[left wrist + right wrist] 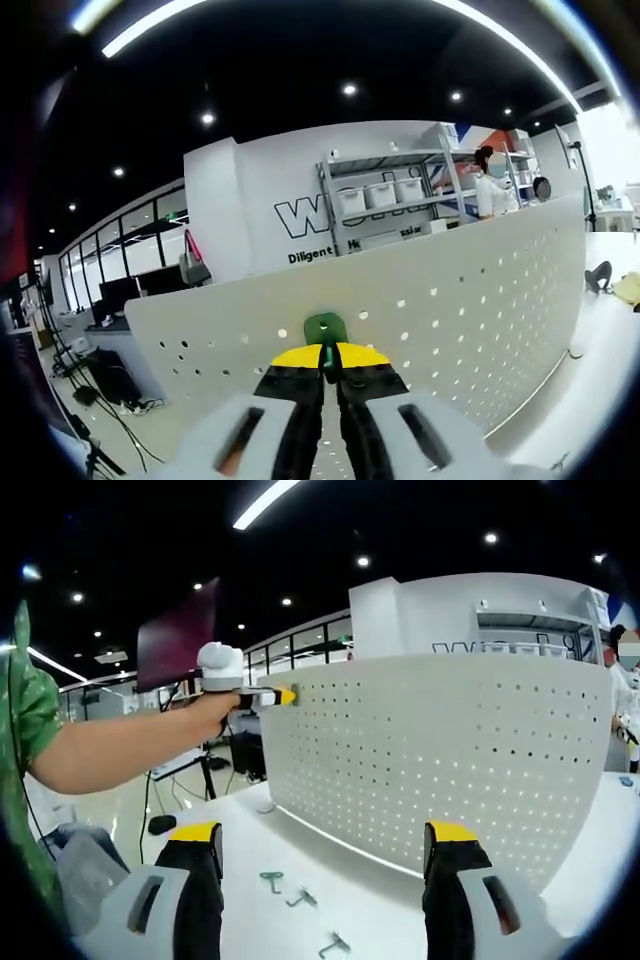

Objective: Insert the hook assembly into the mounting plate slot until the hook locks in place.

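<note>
Left claw [331, 372]: clamped on green hook [325, 328], at pegboard [480, 300], frame centre.
Right claw [325, 845]: wide, holding nothing.
Worktop [330, 875]: three spare hooks [272, 881], lower centre.

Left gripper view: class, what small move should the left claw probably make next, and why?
Probably ease the left claw forward to seat the green plastic hook in a hole. It is shut on the hook, right at the white perforated pegboard panel, and from here I cannot tell whether it has locked.
</note>
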